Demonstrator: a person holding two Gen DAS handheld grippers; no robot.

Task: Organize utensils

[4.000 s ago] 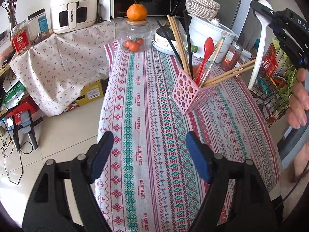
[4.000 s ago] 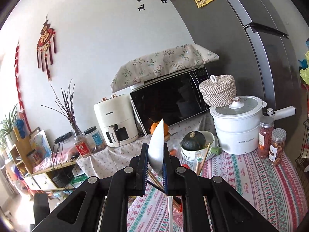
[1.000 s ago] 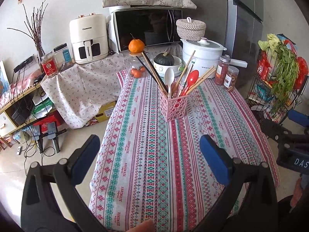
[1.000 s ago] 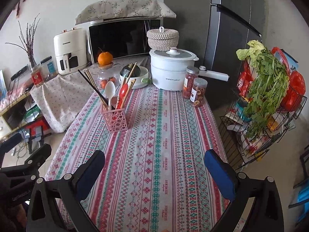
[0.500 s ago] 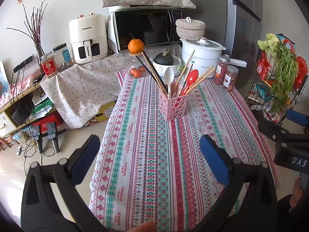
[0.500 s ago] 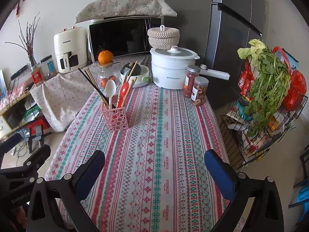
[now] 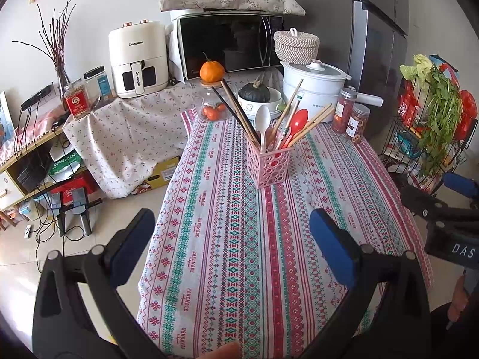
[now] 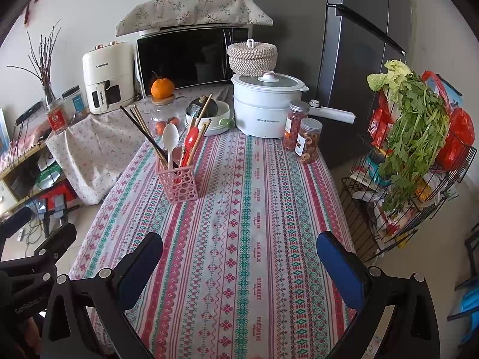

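Left tool (image 7: 232,236): I see it spread wide, empty, above the counter (image 7: 227,239).
Right tool (image 8: 239,257): I see it spread wide, empty.
Utensils: upright in pink holder (image 7: 271,166), mid-counter: white spoon (image 7: 263,119), red spoon (image 7: 298,124), chopsticks (image 7: 239,110).

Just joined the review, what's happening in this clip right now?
Utensil tidy-up, apparently finished. Both grippers, left and right, hang open and empty over the near end of the table. The white spoon, red spoon and chopsticks stand in the pink holder. No loose utensils visible.
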